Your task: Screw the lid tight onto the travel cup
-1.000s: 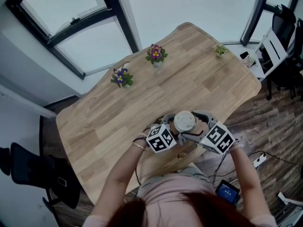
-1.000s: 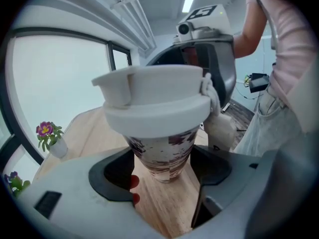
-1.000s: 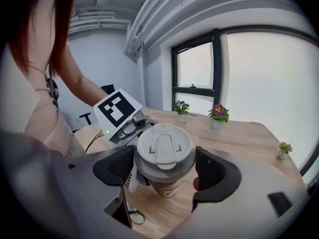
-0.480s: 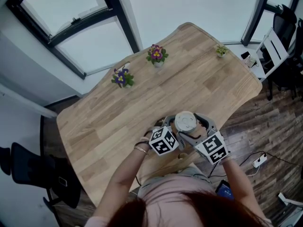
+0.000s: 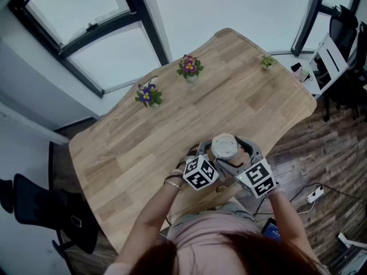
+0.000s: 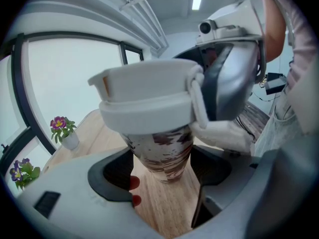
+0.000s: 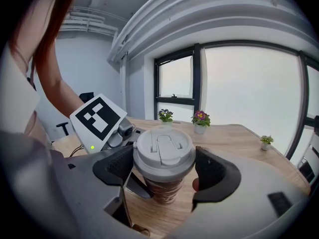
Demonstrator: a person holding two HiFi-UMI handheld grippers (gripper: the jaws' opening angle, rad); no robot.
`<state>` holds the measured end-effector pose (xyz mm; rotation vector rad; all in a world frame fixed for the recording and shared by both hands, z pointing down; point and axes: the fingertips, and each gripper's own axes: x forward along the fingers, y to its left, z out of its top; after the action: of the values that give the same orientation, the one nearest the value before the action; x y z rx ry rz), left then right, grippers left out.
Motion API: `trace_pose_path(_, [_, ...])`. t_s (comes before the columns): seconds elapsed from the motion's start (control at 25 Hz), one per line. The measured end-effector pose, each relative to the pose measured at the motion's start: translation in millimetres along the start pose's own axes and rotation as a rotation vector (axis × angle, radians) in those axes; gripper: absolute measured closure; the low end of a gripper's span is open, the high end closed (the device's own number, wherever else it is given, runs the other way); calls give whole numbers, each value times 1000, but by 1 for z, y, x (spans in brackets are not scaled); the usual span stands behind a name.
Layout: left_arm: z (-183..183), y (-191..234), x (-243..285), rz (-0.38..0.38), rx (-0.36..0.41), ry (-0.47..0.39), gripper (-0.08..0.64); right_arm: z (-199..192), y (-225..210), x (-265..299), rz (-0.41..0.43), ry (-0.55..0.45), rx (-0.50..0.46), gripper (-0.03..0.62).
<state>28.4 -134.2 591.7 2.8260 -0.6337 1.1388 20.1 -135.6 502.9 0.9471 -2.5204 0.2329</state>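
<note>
While the cup (image 6: 160, 156) is standing upright on the table (image 5: 172, 113), close to the person's edge, the left gripper (image 6: 162, 169) is clamping its patterned body low down, with one dark pad pressing on each side. The right gripper (image 7: 164, 169) is facing it from the opposite side and pinching the white lid (image 7: 164, 151), which is sitting level on the cup's mouth with its flap facing up. Red-nailed fingertips (image 6: 133, 184) are showing just past the left gripper's pad, beside the cup's base. Three small potted plants (image 5: 189, 69) are standing well apart along the table's far edge.
</note>
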Motion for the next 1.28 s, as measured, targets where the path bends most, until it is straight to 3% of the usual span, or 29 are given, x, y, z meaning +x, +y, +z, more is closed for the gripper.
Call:
trace_pose_path(0.28, [-1,-1,0,33,-19,-15,213,-1,1,1,13,34,4,229])
trace_pose_path(0.52, [-11,2,-9,89,-40,23,213,-3,3,-2,16,46,-4,229])
trace_pose_path(0.88, [-28,1,-33,208,-179,44,216,-1,2,-16,44,0,-3,230])
trace_pose_path(1.04, [-34,0,-44,294,-247,51,282,0,4,-25,70,-27,-15,230])
trace_pose_path(1.28, [-38,-3,-59,392,-331,34,320,-6,3,-37,77,-42,11,230])
